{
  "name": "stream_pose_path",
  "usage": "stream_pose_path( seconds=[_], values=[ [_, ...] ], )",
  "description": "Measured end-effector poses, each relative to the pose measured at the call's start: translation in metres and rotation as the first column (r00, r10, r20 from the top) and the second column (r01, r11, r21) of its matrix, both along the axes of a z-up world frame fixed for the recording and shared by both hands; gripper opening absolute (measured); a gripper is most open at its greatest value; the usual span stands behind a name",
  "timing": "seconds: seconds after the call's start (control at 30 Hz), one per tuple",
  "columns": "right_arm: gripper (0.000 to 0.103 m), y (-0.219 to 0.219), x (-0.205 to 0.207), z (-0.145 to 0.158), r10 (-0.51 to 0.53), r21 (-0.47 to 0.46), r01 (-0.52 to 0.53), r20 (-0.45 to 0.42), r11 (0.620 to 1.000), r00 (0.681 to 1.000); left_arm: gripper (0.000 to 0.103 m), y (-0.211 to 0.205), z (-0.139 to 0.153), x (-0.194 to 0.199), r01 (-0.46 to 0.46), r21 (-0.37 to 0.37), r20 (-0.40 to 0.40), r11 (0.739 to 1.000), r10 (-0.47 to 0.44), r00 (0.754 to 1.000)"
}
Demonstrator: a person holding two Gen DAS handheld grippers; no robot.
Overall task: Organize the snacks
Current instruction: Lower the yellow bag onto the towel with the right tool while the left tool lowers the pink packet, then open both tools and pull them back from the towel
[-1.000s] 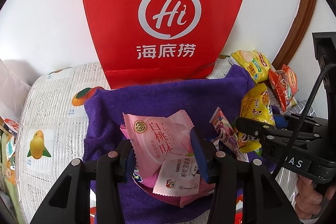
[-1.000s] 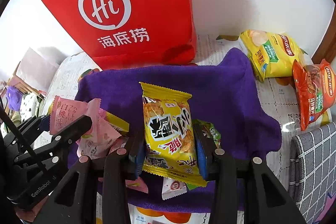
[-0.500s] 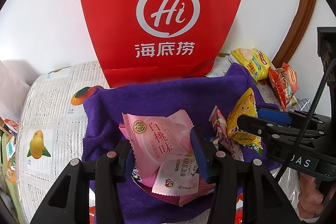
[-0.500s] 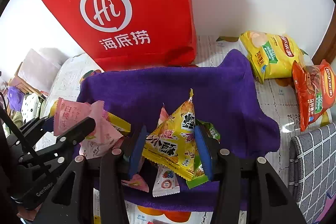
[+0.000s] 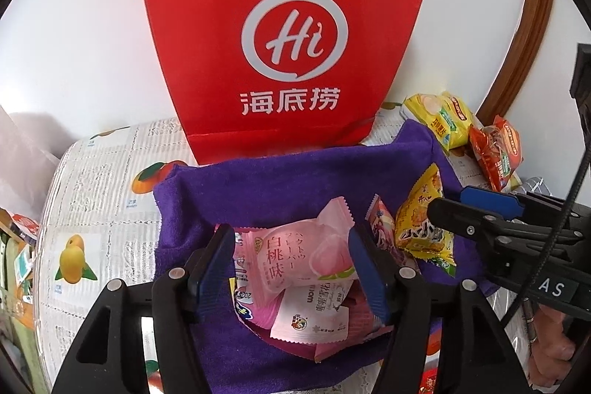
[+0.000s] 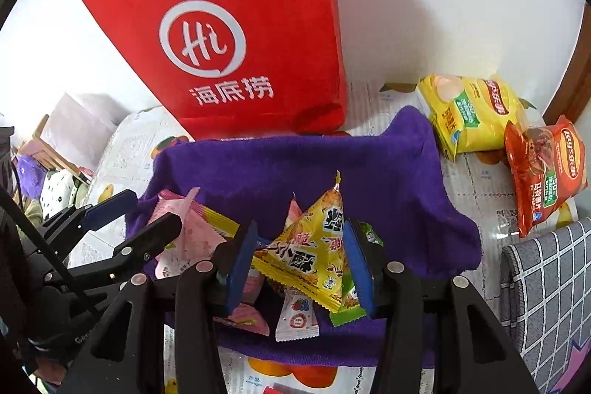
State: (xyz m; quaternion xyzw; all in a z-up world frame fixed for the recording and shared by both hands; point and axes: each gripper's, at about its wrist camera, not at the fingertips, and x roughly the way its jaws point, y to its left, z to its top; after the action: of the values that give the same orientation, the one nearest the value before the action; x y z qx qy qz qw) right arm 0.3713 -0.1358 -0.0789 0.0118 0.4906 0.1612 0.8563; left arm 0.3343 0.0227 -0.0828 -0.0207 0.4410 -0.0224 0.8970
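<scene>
A red paper bag (image 5: 284, 36) printed with a white "Hi" logo and the characters 海底捞 stands at the far side of the surface (image 5: 103, 180), which wears a fruit-patterned cover. In front of it lies a purple towel (image 5: 280, 180) heaped with snacks. The left tongs (image 5: 291, 268) are opening, their blue pads now clear of the pink packet (image 5: 291, 257) marked 白桃味 (peach flavour), which lies between them on the pile. The right tongs (image 6: 301, 263) stand apart around a yellow triangular packet (image 6: 310, 257) with bold black characters, resting tilted on other small sachets; the pads do not press it. Far right, off the towel, sit a yellow Lay's bag (image 6: 469, 113) and a red Lay's bag (image 6: 546, 172), touching each other.
</scene>
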Motion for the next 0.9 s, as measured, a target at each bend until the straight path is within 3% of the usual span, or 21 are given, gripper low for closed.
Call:
stream_pose_path(
  seconds=[0.3, 0.4, 0.6, 0.9],
  values=[
    [0.048, -0.011, -0.033, 0.025, -0.061, -0.007, 0.062, 0.106, 0.998, 0.992, 0.068, 0.0, 0.014, -0.007, -0.015, -0.002, 0.027, 1.0, 0.015, 1.0],
    [0.048, -0.018, -0.055, 0.032, -0.088, -0.047, 0.096, 0.146, 0.994, 0.985, 0.068, -0.004, 0.02, -0.014, -0.002, 0.001, 0.042, 1.0, 0.002, 0.999],
    [0.048, -0.046, -0.098, 0.021, -0.121, -0.03, 0.124, 0.069, 0.992, 0.99, 0.068, -0.013, 0.029, -0.038, 0.017, 0.008, 0.049, 1.0, -0.017, 0.999],
    [0.048, -0.051, -0.165, -0.029, -0.09, 0.016, 0.091, -0.052, 0.996, 0.995, 0.068, -0.017, 0.021, -0.098, 0.023, 0.009, 0.042, 1.0, -0.023, 0.999]
  ],
)
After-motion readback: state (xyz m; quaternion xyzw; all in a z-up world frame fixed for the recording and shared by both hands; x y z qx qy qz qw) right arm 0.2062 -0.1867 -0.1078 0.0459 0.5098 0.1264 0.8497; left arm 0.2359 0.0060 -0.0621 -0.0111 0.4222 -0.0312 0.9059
